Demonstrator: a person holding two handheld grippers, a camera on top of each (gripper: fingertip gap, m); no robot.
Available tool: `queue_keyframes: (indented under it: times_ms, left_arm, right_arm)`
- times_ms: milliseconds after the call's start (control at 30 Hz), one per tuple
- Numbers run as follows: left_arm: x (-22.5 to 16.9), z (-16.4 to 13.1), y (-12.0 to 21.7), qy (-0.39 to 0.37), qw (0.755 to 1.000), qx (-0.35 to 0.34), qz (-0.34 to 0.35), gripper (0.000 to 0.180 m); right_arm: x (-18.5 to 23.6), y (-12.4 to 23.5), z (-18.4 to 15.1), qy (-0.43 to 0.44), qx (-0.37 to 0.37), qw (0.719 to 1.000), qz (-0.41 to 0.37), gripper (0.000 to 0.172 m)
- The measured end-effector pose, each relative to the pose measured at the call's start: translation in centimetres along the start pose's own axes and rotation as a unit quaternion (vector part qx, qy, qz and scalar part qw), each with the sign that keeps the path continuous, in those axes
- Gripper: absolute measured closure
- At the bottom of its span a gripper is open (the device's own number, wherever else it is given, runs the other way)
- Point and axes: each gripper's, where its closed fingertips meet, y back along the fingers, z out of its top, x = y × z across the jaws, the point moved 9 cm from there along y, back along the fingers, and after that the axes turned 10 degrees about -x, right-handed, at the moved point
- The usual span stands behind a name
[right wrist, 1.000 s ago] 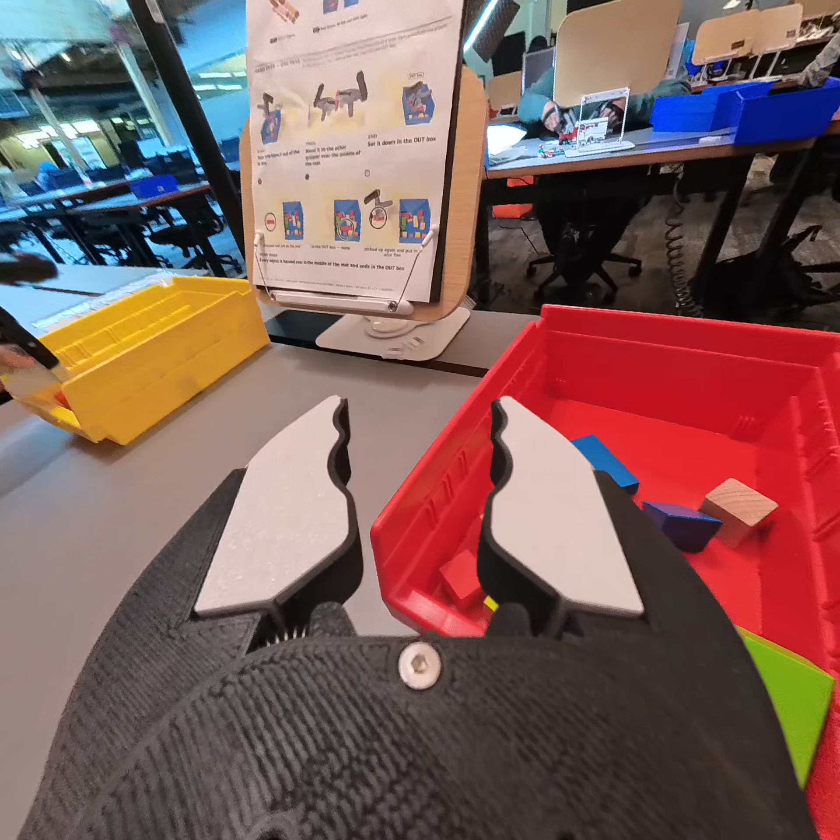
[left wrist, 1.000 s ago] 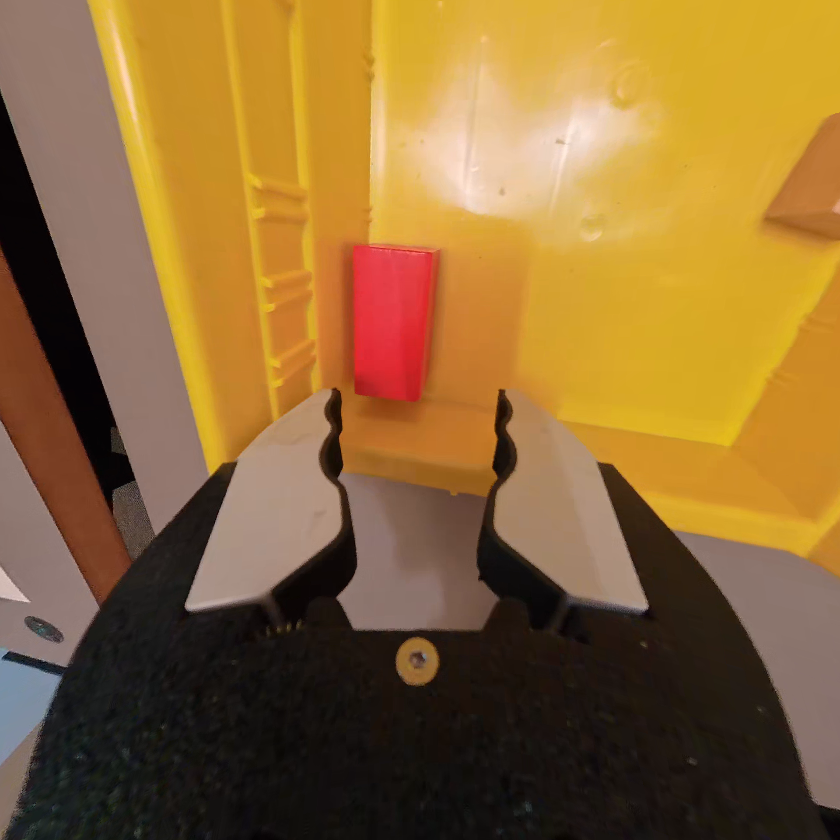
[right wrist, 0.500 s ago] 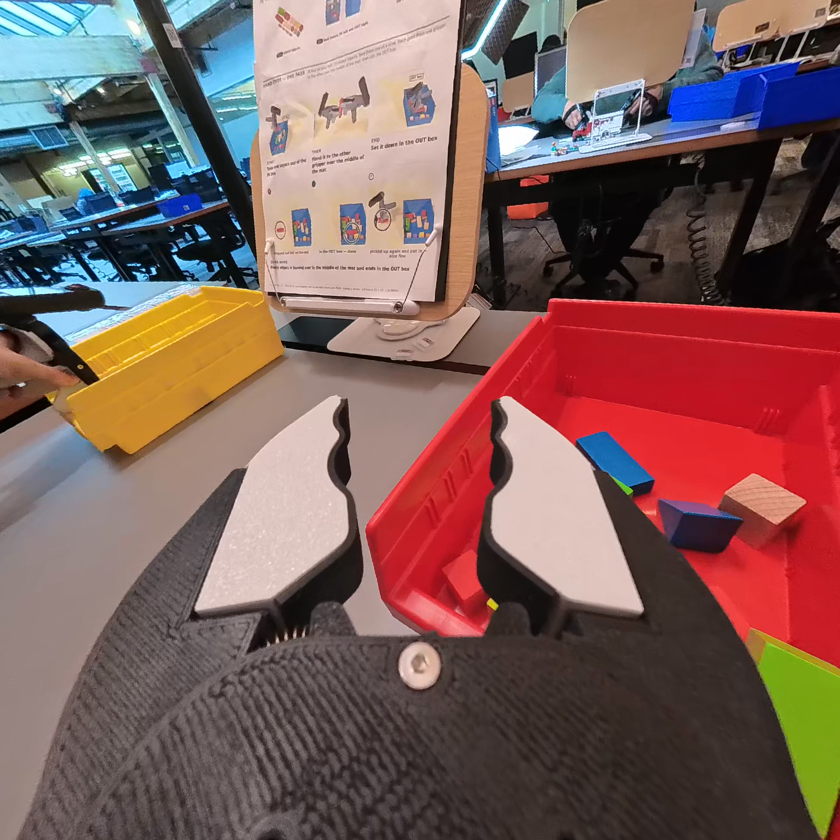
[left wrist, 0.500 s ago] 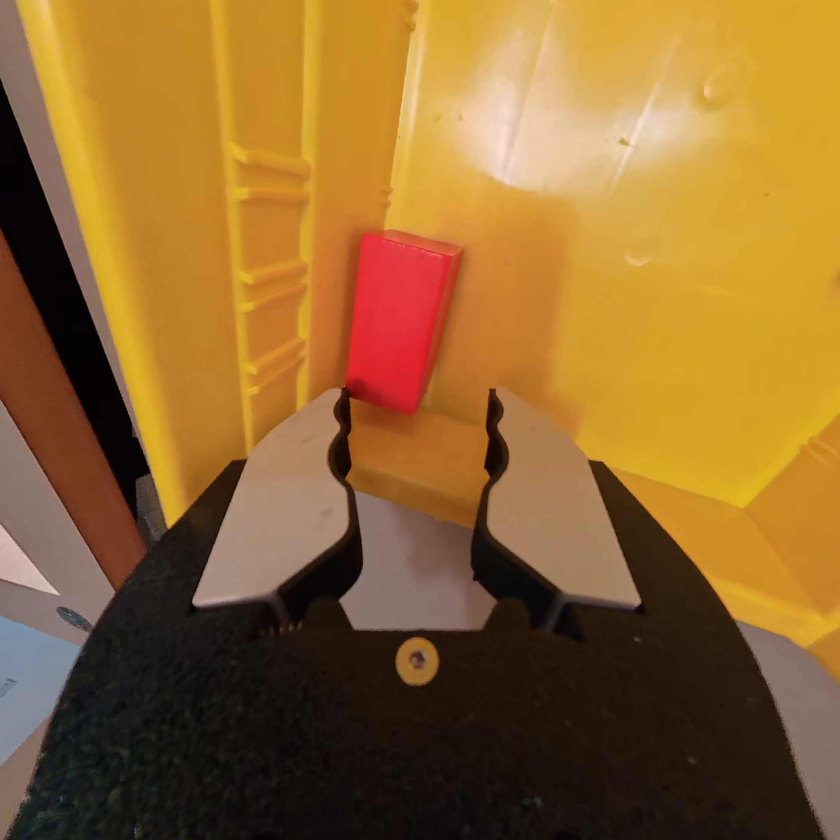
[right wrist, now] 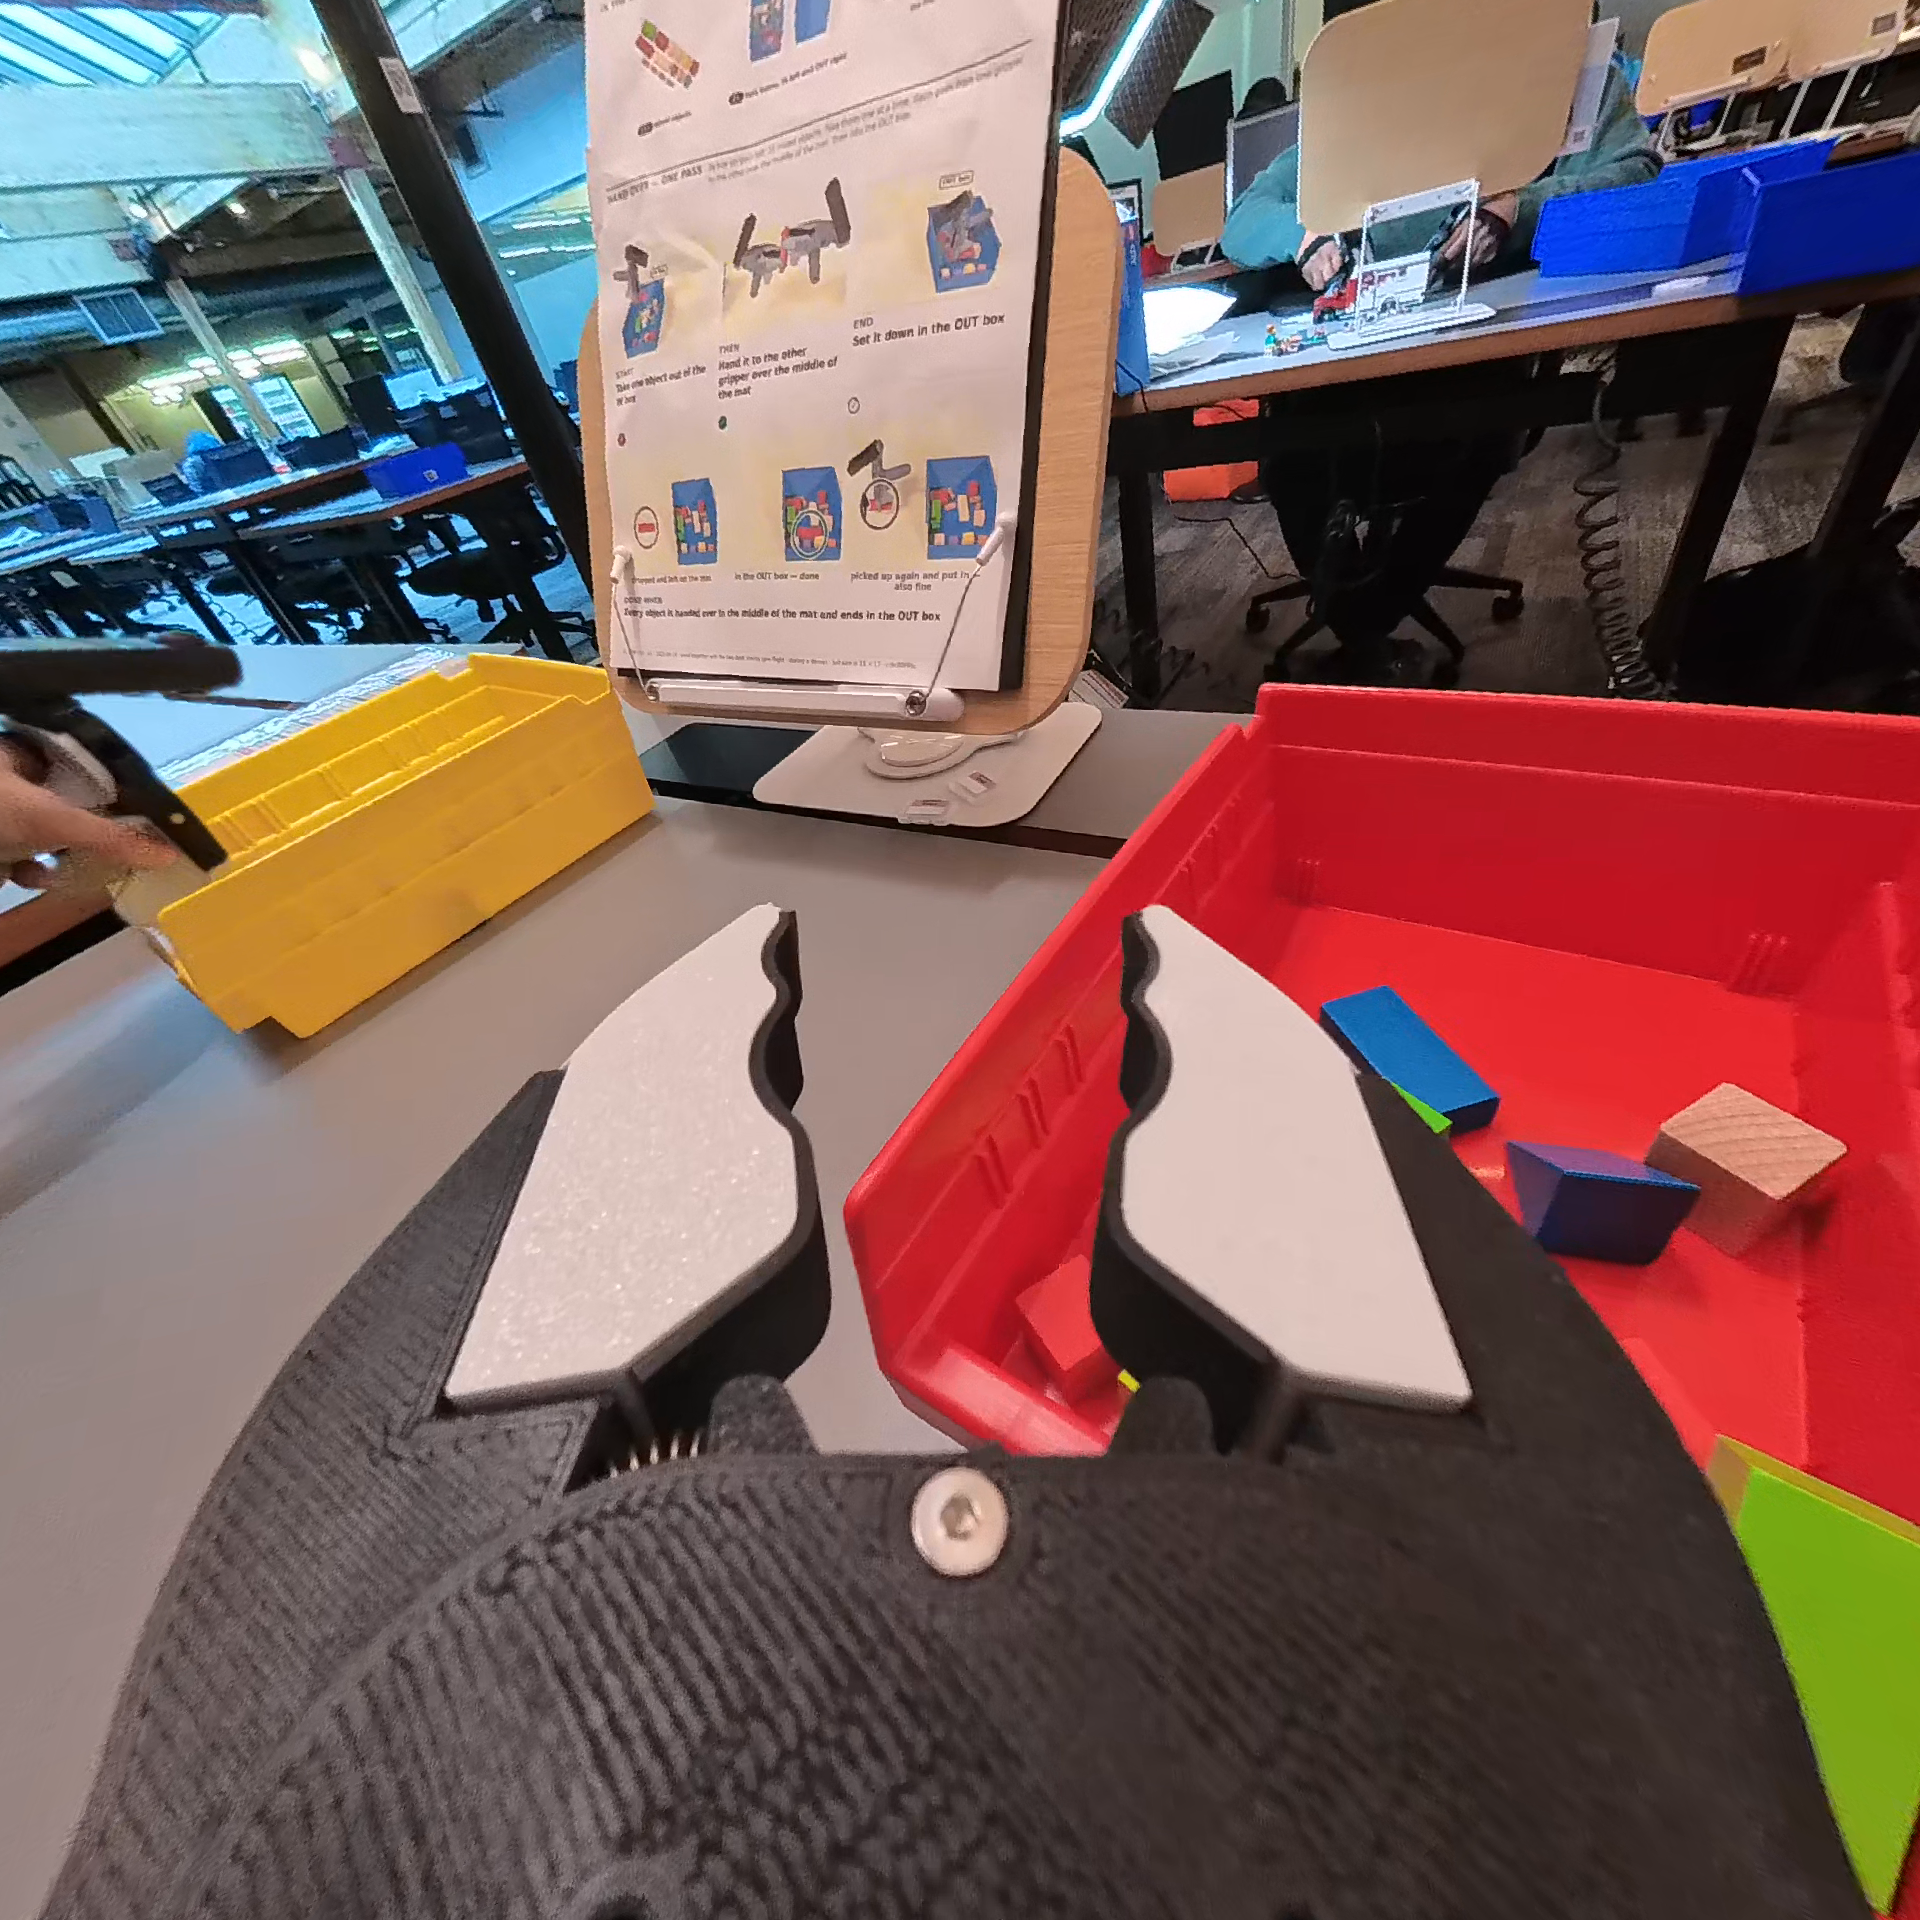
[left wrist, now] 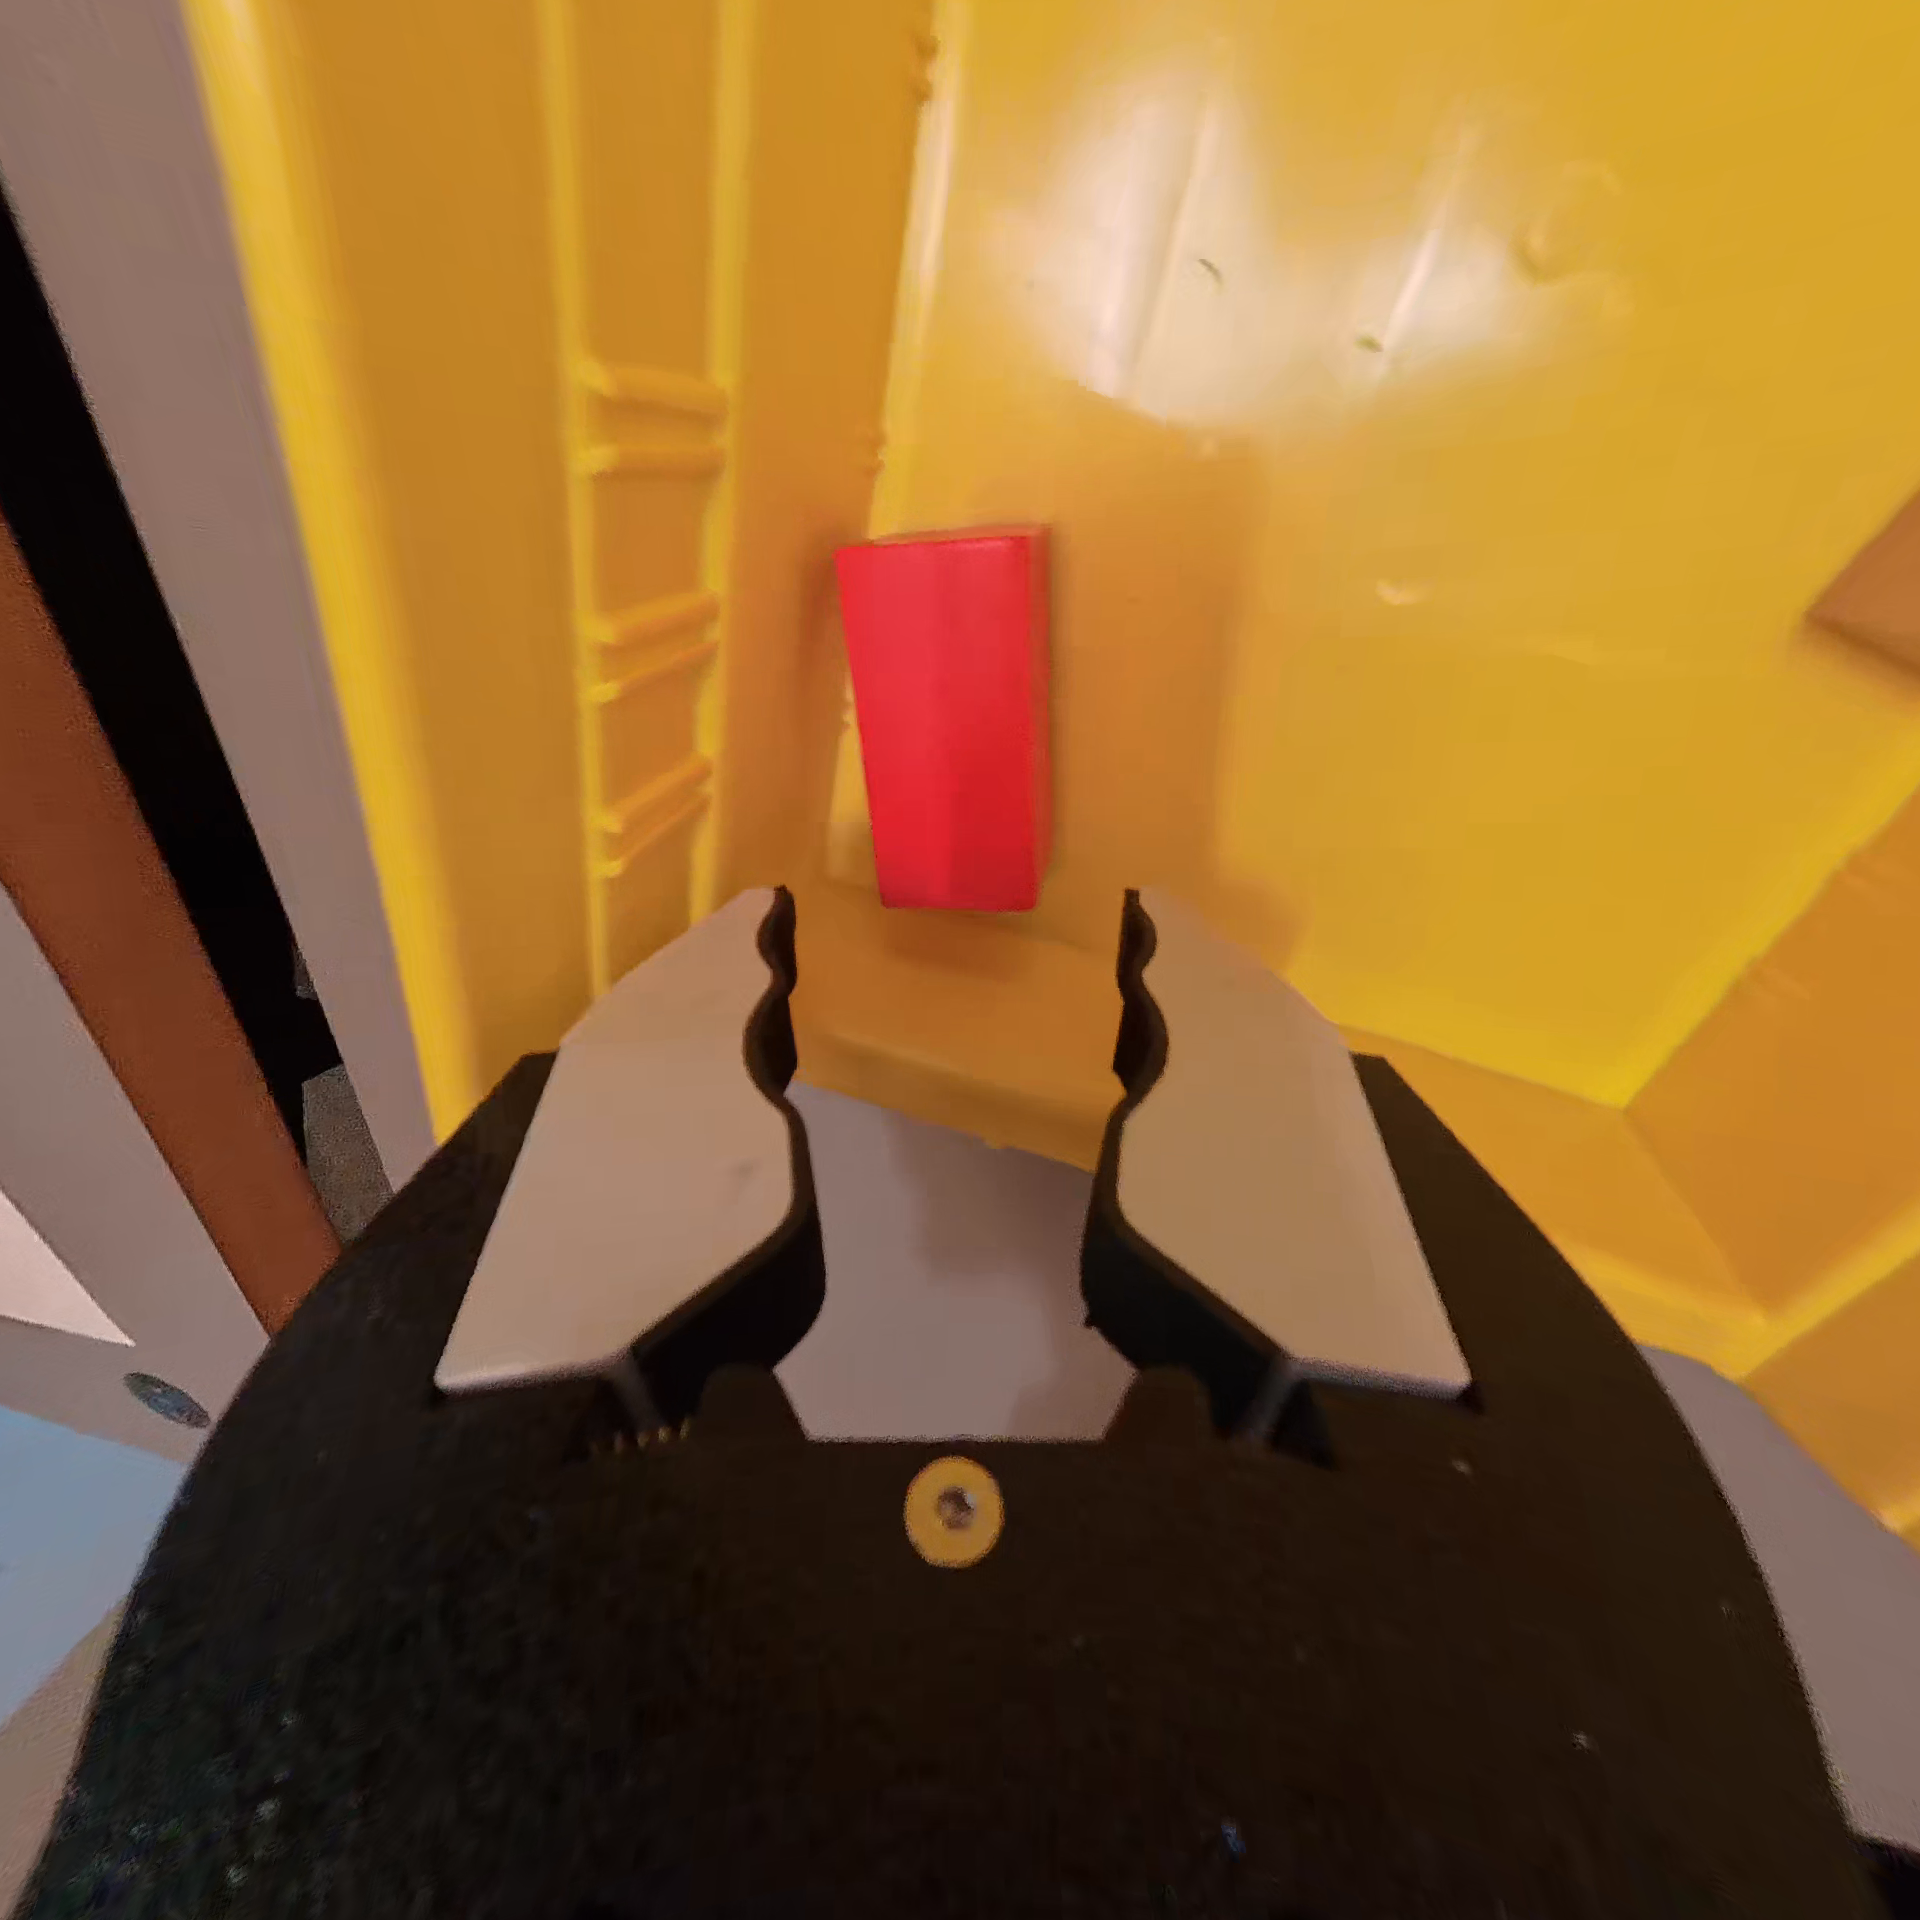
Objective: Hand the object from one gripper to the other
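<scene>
Fingers [left wrist: 665,1143] of left gripper [left wrist: 954,925] spread, empty, now squared up short of red block [left wrist: 951,717] by yellow bin [left wrist: 1455,623] wall; right gripper [right wrist: 961,935] unchanged, spread, empty.

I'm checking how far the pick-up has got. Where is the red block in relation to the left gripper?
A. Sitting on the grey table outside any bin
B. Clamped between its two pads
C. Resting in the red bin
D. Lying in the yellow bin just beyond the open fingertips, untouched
D: the red block lies on the floor of the yellow bin, past the tips of the left gripper, whose fingers stand apart with nothing between them.
</scene>
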Motion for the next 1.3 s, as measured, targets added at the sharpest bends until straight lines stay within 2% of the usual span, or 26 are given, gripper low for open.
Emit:
queue_keyframes:
  times_ms: [333,400,433,600,700,800,867,933,1033,1133,1233,1300]
  left_arm:
    - [-0.1,-0.1,-2.0,0.062,0.997,-0.015,-0.042,0.115]
    - [-0.2,0.0,-1.8,0.052,0.997,-0.025,-0.05,0.143]
    - [-0.3,0.1,-1.6,0.045,0.997,-0.038,-0.056,0.148]
    - [-1.0,-0.1,-0.6,-0.017,0.997,-0.064,-0.051,0.148]
    - [-2.0,-0.3,2.2,-0.028,0.985,-0.14,-0.092,0.148]
    - [-3.7,-1.1,6.7,-0.027,0.955,-0.246,-0.165,0.148]
    - [-5.0,-2.1,9.8,-0.039,0.925,-0.309,-0.219,0.148]
    - [-6.7,-3.5,12.9,-0.05,0.88,-0.368,-0.296,0.148]
    - [-10.1,-6.1,16.5,-0.074,0.79,-0.425,-0.436,0.148]
    - [-14.4,-9.2,18.6,-0.151,0.686,-0.46,-0.543,0.148]
    - [-18.5,-12.3,19.6,-0.226,0.571,-0.49,-0.619,0.148]
    - [-20.5,-13.7,19.8,-0.254,0.523,-0.501,-0.641,0.148]
  right_arm:
    - [0.7,-0.3,0.1,0.001,-0.004,1.0,0.012,0.112]
    - [1.0,-0.4,0.2,0.001,-0.005,1.0,0.018,0.112]
    - [1.1,-0.4,0.2,0.0,-0.006,1.0,0.022,0.112]
    - [2.0,-0.7,0.3,0.0,-0.005,0.999,0.038,0.112]
    - [2.8,-1.0,0.5,0.0,-0.009,0.998,0.056,0.111]
    - [4.0,-1.3,0.6,-0.004,-0.013,0.996,0.085,0.111]
    - [4.8,-1.7,0.6,-0.002,-0.012,0.995,0.101,0.11]
    - [6.0,-2.1,0.6,0.0,-0.011,0.992,0.129,0.108]
    - [8.5,-2.8,0.5,-0.02,-0.015,0.98,0.197,0.107]
    - [11.7,-3.4,0.4,-0.073,-0.037,0.955,0.284,0.104]
    - [14.8,-3.7,0.3,-0.124,-0.047,0.92,0.368,0.096]
    - [16.7,-3.6,0.4,-0.149,-0.048,0.896,0.415,0.091]
